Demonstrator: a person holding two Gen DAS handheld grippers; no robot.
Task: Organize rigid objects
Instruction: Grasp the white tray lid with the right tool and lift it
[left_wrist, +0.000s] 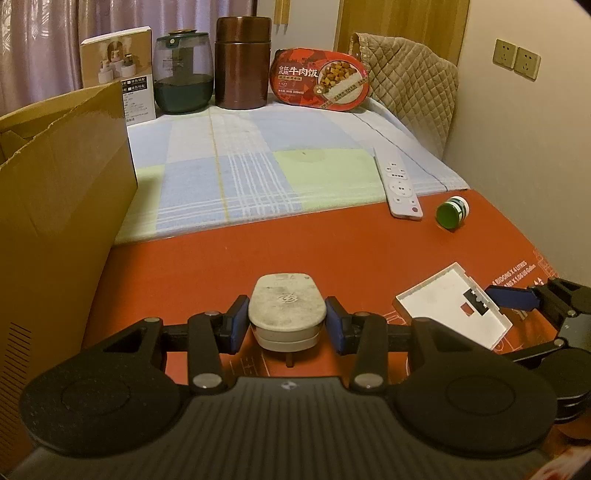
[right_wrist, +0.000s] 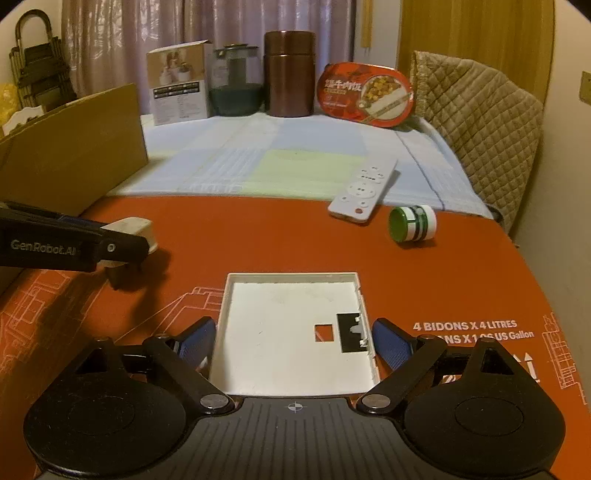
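My left gripper (left_wrist: 287, 325) is shut on a dirty white plug adapter (left_wrist: 286, 312) and holds it just above the red mat (left_wrist: 221, 266); its prong hangs below. The adapter also shows in the right wrist view (right_wrist: 131, 227). My right gripper (right_wrist: 293, 339) is open, its blue pads either side of a white square plastic cover (right_wrist: 288, 332) that lies flat on the mat; the cover also shows in the left wrist view (left_wrist: 450, 302). A white remote (right_wrist: 364, 190) and a green-capped small bottle (right_wrist: 412, 223) on its side lie farther back to the right.
An open cardboard box (left_wrist: 62, 192) stands at the left. A plaid cloth (left_wrist: 258, 166) covers the far table. At the back stand a product box (left_wrist: 118, 74), a glass jar (left_wrist: 183, 74), a brown canister (left_wrist: 242, 62) and a red meal box (left_wrist: 319, 79). A quilted chair (left_wrist: 410, 85) and wall are at the right.
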